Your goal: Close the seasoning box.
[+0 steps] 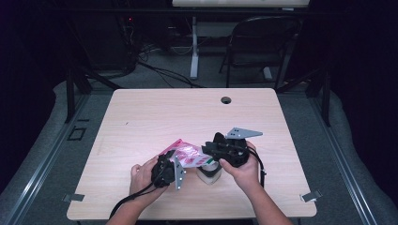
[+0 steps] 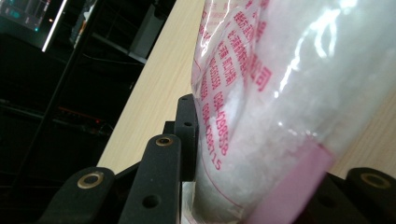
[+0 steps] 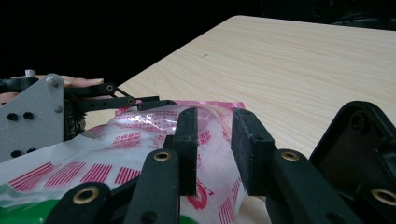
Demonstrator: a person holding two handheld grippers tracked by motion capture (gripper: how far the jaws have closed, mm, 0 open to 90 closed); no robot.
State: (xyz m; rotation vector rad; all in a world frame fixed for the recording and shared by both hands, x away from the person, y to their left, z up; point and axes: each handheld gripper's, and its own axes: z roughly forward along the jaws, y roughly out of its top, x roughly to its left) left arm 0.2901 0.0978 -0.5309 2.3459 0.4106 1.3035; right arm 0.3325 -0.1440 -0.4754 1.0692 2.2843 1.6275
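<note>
Item: clear red-printed bag (image 1: pixel 187 154) of white granules, lifted above surface (image 1: pixel 187 112). Left tongs (image 1: pixel 165 169) clamped on bag; right tongs (image 1: pixel 212 151) parted, straddling its film, unpressed. Handling looks midway; set-down pending.

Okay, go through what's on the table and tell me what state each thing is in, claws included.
Plastic bag: holds white granules, lifted off the table, over a small white container.
Left claw: clamped on the bag.
Right claw: open, bag's edge between the jaws, unpinched.
Small white container: standing on the table.
</note>
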